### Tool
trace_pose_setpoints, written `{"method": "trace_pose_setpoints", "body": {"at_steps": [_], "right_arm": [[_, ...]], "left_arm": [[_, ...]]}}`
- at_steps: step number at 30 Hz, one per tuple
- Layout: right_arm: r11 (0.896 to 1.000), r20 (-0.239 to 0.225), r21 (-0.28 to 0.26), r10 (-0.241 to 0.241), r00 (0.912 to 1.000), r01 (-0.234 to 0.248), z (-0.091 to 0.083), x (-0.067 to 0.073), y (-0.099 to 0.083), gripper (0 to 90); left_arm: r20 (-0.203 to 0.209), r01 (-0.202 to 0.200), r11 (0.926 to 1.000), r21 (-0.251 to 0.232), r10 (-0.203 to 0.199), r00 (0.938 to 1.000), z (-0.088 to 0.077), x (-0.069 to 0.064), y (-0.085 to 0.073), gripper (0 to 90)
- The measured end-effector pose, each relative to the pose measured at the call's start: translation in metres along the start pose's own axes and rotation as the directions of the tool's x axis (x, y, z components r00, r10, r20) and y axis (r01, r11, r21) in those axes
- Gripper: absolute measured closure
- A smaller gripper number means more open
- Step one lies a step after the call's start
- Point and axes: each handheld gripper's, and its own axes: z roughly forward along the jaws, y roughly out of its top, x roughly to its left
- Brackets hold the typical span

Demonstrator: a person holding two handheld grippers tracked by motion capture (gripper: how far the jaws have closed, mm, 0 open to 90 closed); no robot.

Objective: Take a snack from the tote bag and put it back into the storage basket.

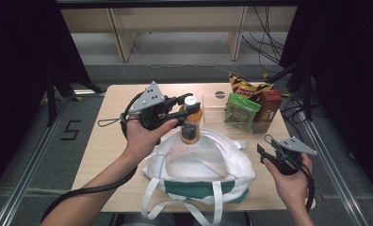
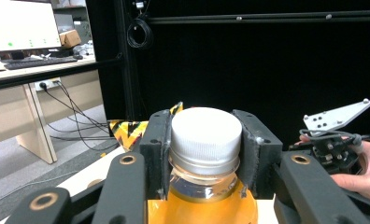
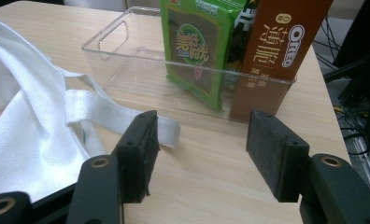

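Jaws of your left gripper (image 2: 205, 154) clench the white cap of the orange bottle (image 1: 191, 123), held above the white tote bag (image 1: 198, 162). Your right gripper (image 3: 199, 156) hangs released over the pale wood table (image 1: 109, 141). At two o'clock, a clear bin (image 3: 127, 56) holds a brown box (image 3: 279, 46) reading OREO.

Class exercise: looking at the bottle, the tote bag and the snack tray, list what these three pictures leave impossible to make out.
- Orange bottle: its base, hidden by the white tote bag in the high view; its label is cut off by the bottom edge in the left gripper view.
- Inside of the bag: hidden by its own folds.
- Yellow chip bag: mostly hidden behind the green packet and brown Oreo box in the clear tray.
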Motion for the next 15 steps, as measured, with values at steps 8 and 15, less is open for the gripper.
{"method": "trace_pose_setpoints", "body": {"at_steps": [8, 15], "right_arm": [[1.000, -0.010, 0.002, 0.014, 0.9999, -0.014, 0.001, 0.002, -0.001, 44.3], [1.000, -0.018, 0.010, 0.013, 0.9998, -0.013, 0.001, 0.002, 0.000, 44.5]], "left_arm": [[-0.015, -0.006, 0.9999, -0.015, 0.006, 0.9999, 0.005, 0.003, 0.009, 58.9], [-0.018, -0.003, 0.9997, -0.024, 0.002, 0.9998, 0.012, 0.006, 0.017, 58.8]]}}
